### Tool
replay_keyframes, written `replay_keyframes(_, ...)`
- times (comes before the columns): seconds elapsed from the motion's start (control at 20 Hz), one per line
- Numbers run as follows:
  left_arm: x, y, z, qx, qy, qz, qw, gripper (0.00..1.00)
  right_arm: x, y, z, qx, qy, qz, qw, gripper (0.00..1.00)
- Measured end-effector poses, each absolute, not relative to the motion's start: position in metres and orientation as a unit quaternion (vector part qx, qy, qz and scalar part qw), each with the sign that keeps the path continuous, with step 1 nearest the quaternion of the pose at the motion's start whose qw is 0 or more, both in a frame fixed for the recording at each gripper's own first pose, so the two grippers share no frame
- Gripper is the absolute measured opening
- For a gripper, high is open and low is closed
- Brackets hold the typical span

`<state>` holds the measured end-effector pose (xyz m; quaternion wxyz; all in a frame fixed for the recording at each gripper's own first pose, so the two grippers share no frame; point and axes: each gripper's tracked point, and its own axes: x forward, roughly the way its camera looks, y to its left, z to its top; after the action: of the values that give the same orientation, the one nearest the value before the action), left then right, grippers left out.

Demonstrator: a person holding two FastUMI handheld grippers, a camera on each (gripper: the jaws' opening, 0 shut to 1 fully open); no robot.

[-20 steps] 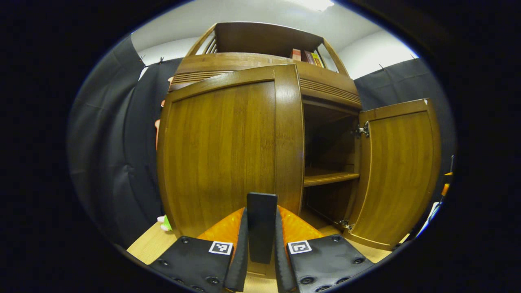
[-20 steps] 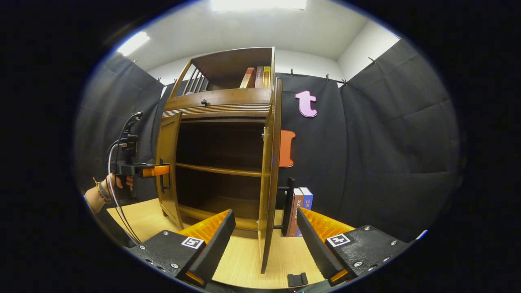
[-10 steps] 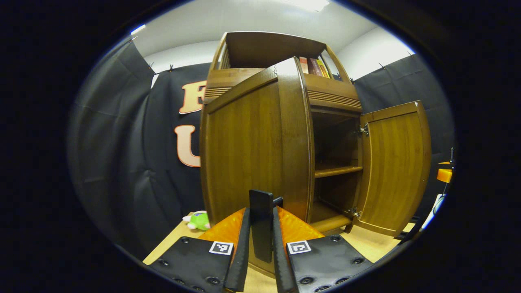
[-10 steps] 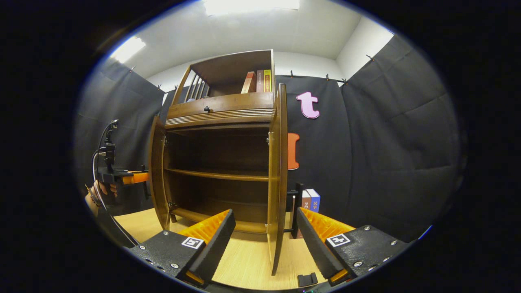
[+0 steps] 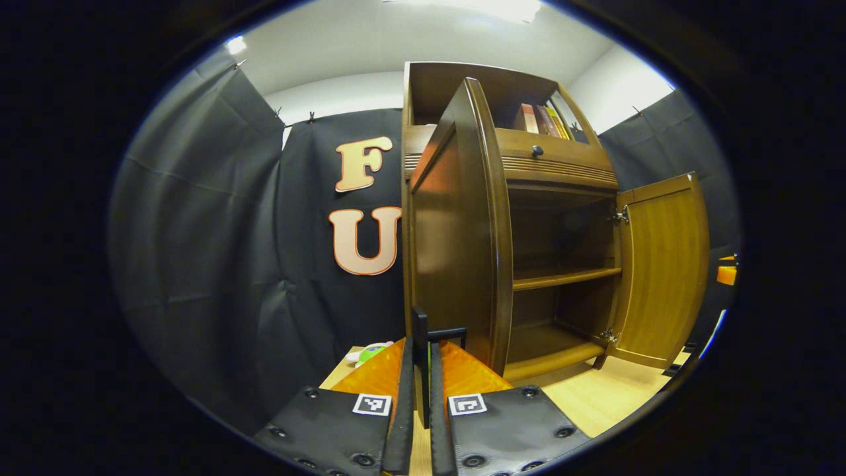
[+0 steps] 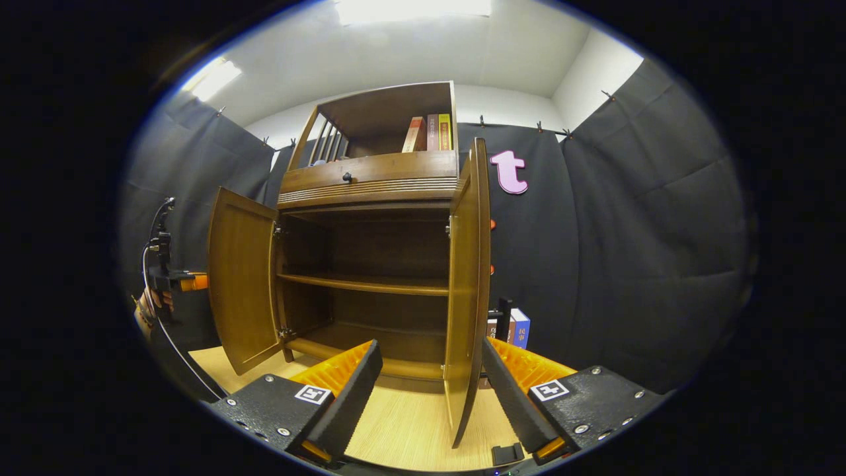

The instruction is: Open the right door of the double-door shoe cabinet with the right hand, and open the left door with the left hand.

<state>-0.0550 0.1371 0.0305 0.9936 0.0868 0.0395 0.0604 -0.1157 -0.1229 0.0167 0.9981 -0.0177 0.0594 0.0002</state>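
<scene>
Evidently both doors of the shoe cabinet on the desk are swung wide. The left door is stiff, heavy-looking wood, best held by its slim black handle, on which the left tongs are clamped. The right tongs are spread, straddling the right door without touching.

Ceiling lamps above my grippers glared white; cabinet shelves stayed shadowed, and edges bent.
</scene>
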Motion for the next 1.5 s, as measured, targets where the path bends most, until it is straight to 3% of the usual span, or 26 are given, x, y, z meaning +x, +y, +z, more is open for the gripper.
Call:
replay_keyframes(0.05,-0.055,0.145,0.032,0.090,0.042,0.062,0.993,0.22,-0.115,-0.122,0.015,-0.016,0.061,0.001,0.998,0.91)
replay_keyframes(0.1,-0.055,0.154,0.033,0.094,0.041,0.062,0.993,0.16,-0.115,-0.121,0.014,-0.014,0.062,0.002,0.998,0.94)
replay_keyframes(0.25,-0.059,0.178,0.037,0.093,0.037,0.055,0.993,0.22,-0.113,-0.119,0.014,-0.012,0.064,0.003,0.998,1.00)
replay_keyframes(0.3,-0.058,0.182,0.039,0.088,0.036,0.048,0.994,0.03,-0.112,-0.117,0.015,-0.010,0.063,0.004,0.998,1.00)
replay_keyframes(0.35,-0.058,0.186,0.039,0.087,0.037,0.041,0.995,0.03,-0.111,-0.115,0.016,-0.010,0.062,0.006,0.998,1.00)
replay_keyframes(0.4,-0.058,0.188,0.039,0.088,0.037,0.033,0.995,0.12,-0.111,-0.115,0.016,-0.009,0.062,0.007,0.998,1.00)
replay_keyframes(0.7,-0.072,0.213,0.044,0.102,0.027,0.015,0.994,0.13,-0.112,-0.112,0.013,-0.009,0.067,0.009,0.998,1.00)
replay_keyframes(0.75,-0.079,0.209,0.043,0.098,0.025,0.010,0.995,0.22,-0.111,-0.114,0.012,-0.010,0.066,0.008,0.998,1.00)
replay_keyframes(0.85,-0.089,0.215,0.048,0.105,0.023,0.024,0.994,0.19,-0.111,-0.113,0.013,-0.007,0.066,0.007,0.998,1.00)
replay_keyframes(1.1,-0.111,0.169,0.064,0.100,0.013,0.026,0.995,0.17,-0.111,-0.112,0.018,0.002,0.058,0.004,0.998,1.00)
replay_keyframes(1.15,-0.113,0.153,0.063,0.093,0.015,0.021,0.995,0.21,-0.111,-0.109,0.020,0.005,0.056,0.006,0.998,1.00)
replay_keyframes(1.25,-0.110,0.122,0.060,0.072,0.021,0.009,0.997,0.17,-0.111,-0.104,0.022,0.009,0.055,0.010,0.998,1.00)
replay_keyframes(1.3,-0.106,0.111,0.059,0.065,0.021,0.008,0.998,0.18,-0.112,-0.101,0.022,0.010,0.055,0.013,0.998,0.85)
replay_keyframes(1.35,-0.101,0.102,0.059,0.059,0.020,0.010,0.998,0.20,-0.113,-0.098,0.023,0.010,0.054,0.017,0.998,0.88)
replay_keyframes(1.5,-0.085,0.063,0.056,0.060,0.016,-0.009,0.998,0.15,-0.111,-0.088,0.028,0.006,0.051,0.024,0.998,0.94)
